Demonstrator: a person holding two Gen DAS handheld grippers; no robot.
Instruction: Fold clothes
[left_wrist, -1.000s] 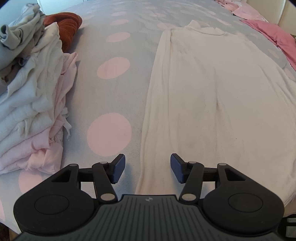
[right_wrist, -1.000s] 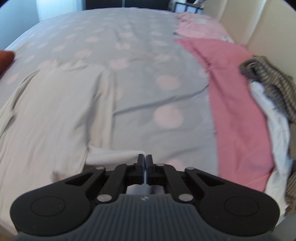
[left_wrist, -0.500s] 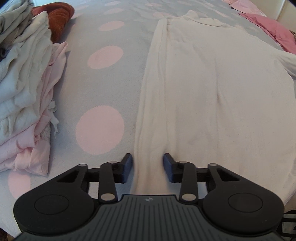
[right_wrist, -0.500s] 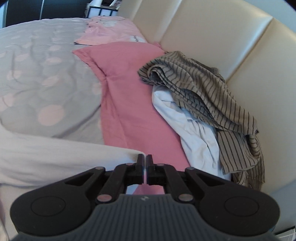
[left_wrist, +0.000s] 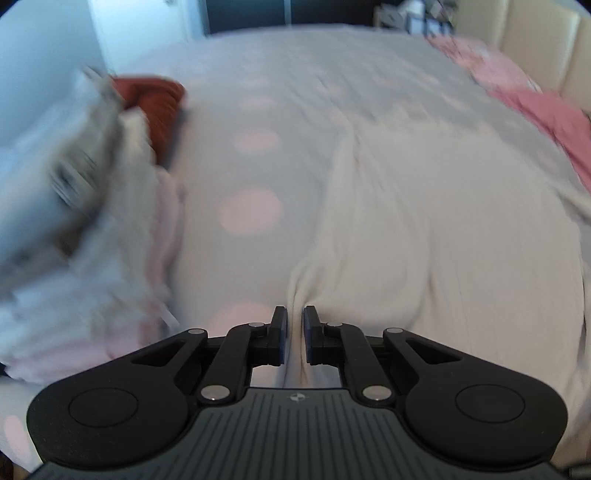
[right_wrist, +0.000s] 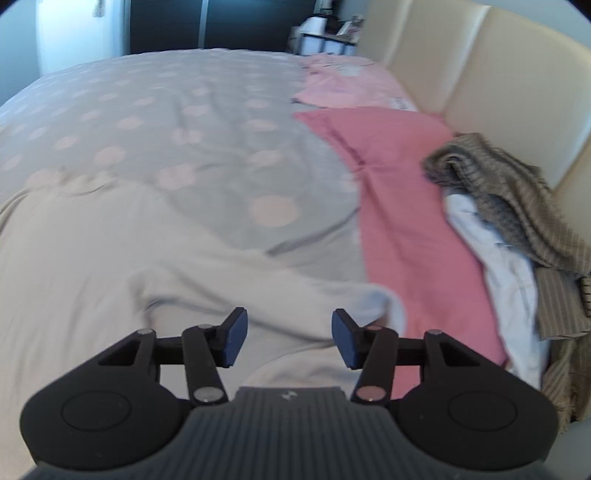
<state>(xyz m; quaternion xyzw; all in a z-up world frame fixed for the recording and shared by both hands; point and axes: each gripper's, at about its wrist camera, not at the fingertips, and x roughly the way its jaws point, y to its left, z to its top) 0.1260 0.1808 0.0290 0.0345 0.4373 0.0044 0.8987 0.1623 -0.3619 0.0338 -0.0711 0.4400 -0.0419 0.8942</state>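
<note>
A cream long-sleeved top (left_wrist: 424, 229) lies spread flat on the spotted grey bedcover (left_wrist: 258, 147). My left gripper (left_wrist: 294, 328) is closing on the top's near left edge. A ridge of cloth is pinched between its pads and puckers upward from them. My right gripper (right_wrist: 289, 338) hovers over the top's right sleeve (right_wrist: 258, 284). Its jaws are opening, and the sleeve lies loose on the bed below them, stretched out toward a pink sheet (right_wrist: 399, 206). The left wrist view is blurred by motion.
A stack of folded pale clothes (left_wrist: 74, 221) sits at the left, with a rust-red cloth (left_wrist: 155, 99) behind it. At the right, a striped garment (right_wrist: 509, 206) and a pale blue one lie against the cream headboard (right_wrist: 480, 74).
My left gripper has closed onto the top's edge and risen with it. My right gripper carried the sleeve out to the right, then opened and let it go.
</note>
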